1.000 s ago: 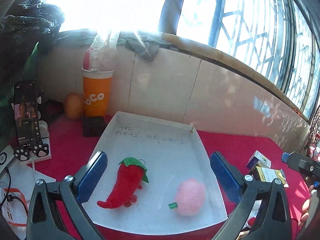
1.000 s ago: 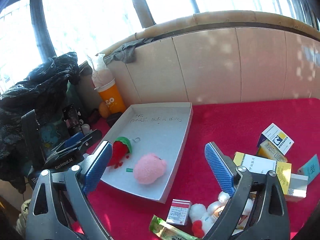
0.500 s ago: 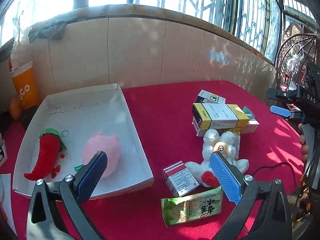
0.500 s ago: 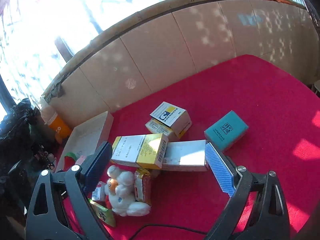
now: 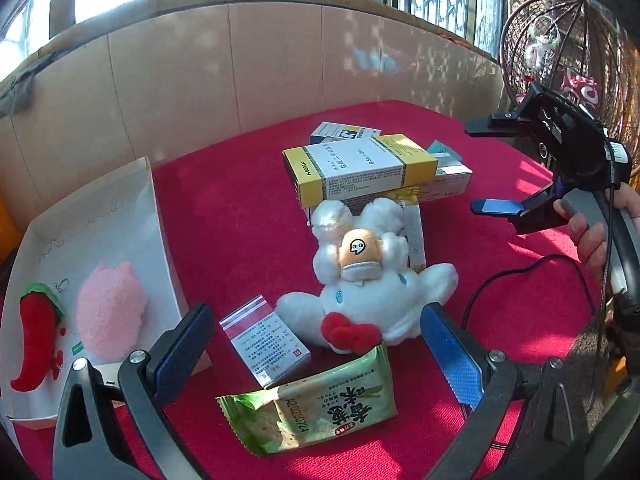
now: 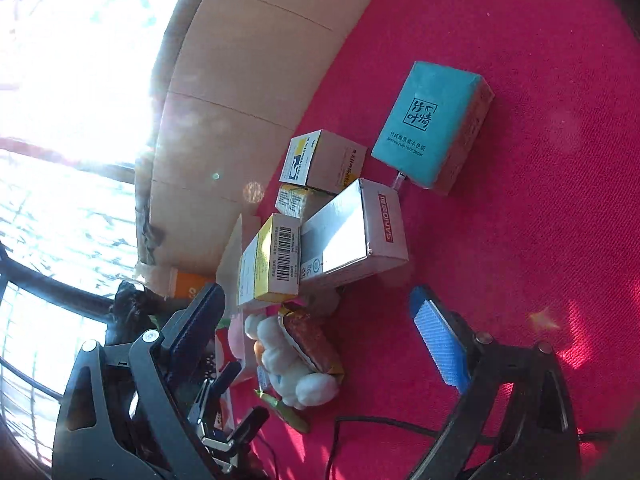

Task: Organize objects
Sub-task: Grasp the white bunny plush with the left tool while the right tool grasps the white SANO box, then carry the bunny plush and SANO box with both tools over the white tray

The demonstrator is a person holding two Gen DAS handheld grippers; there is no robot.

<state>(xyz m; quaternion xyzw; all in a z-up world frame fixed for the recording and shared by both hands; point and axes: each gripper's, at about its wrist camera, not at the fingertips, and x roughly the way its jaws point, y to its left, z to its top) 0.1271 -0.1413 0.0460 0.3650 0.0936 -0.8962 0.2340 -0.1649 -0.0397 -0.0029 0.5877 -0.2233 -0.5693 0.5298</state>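
My left gripper is open and empty, low over the red cloth. Between its fingers lie a white plush toy, a small red-and-white box and a green snack packet. The white tray at left holds a red chilli plush and a pink plush. My right gripper is open and empty, tilted above a pile of boxes: a yellow box, a white box and a teal box. The right gripper also shows in the left wrist view.
A yellow-and-white box tops the pile behind the plush toy. A black cable runs over the cloth at right. A tiled wall backs the table. A wicker chair stands at far right.
The left gripper swung right from the tray and came in low over the plush toy. The right gripper rolled sideways and moved closer to the pile of boxes. Both stayed open.
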